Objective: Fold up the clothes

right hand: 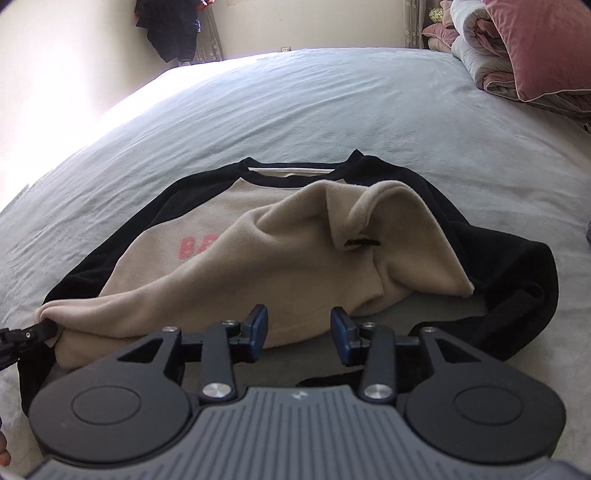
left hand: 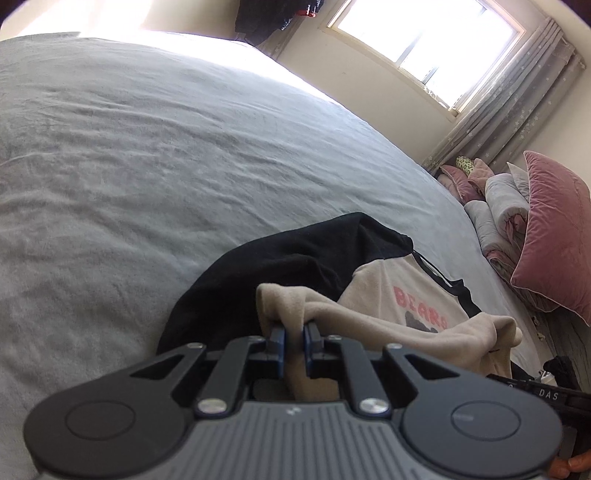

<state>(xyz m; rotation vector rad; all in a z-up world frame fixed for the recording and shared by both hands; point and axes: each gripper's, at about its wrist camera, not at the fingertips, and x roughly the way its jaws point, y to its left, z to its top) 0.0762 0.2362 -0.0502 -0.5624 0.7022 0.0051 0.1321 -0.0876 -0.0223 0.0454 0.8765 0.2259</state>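
left gripper jaws pinch sweatshirt hem | right gripper jaws apart, empty | print half-hidden by fold

The beige hem is covering most of the pink lettering mid-frame; dark hanging clothes are getting cropped at top left.

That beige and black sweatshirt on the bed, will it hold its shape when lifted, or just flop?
Likely floppy: the sweatshirt sags in soft folds where the left gripper pinches its hem. Probably not slippery, since the fabric looks fleecy. It should drag on the bed sheet rather than slide.
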